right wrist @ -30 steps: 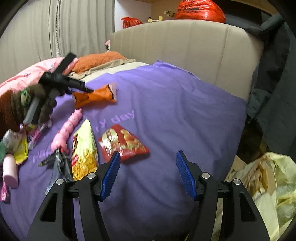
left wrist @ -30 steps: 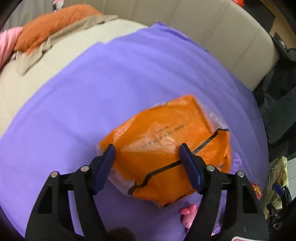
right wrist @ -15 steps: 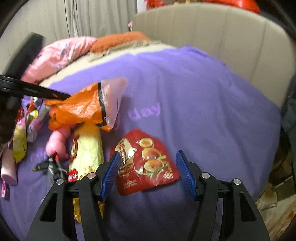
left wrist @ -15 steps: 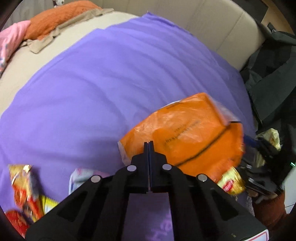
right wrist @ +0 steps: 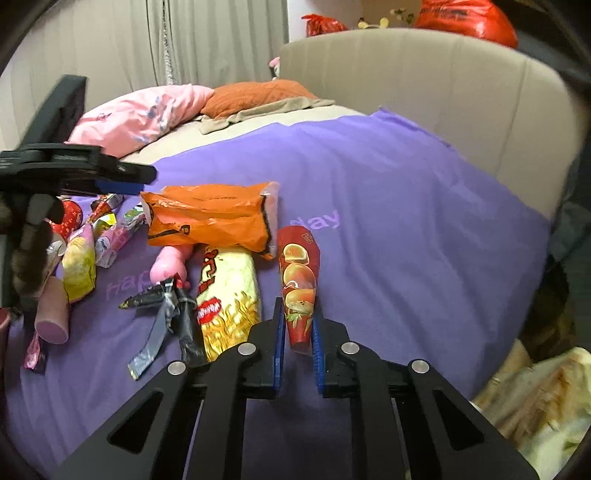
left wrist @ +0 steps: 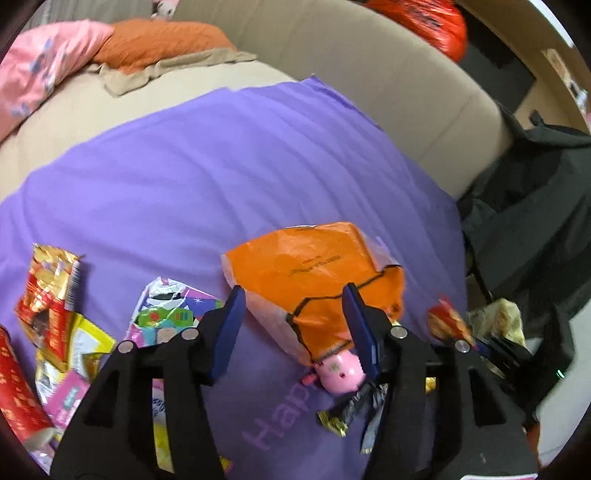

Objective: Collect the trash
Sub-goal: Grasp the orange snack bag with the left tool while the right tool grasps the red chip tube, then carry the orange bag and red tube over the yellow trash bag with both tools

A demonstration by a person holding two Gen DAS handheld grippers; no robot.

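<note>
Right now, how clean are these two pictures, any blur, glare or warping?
Left wrist view: heavy fisheye bending with dark corners; the orange bag is sharp, the red packet at the right edge is motion-smeared. Right wrist view: same curved rim; the left tool is blurred, and the yellow trash bag at lower right is soft.

Pink patterned pillow (right wrist: 147, 114) and orange textured cushion (right wrist: 258, 96) lie upper left; beige padded headboard (right wrist: 424, 70) spans upper right.

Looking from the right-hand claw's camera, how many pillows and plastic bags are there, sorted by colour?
Pink pillows: 1
Orange pillows: 1
Orange plastic bags: 1
Red plastic bags: 2
Pale yellow plastic bags: 1
Total: 6
</note>
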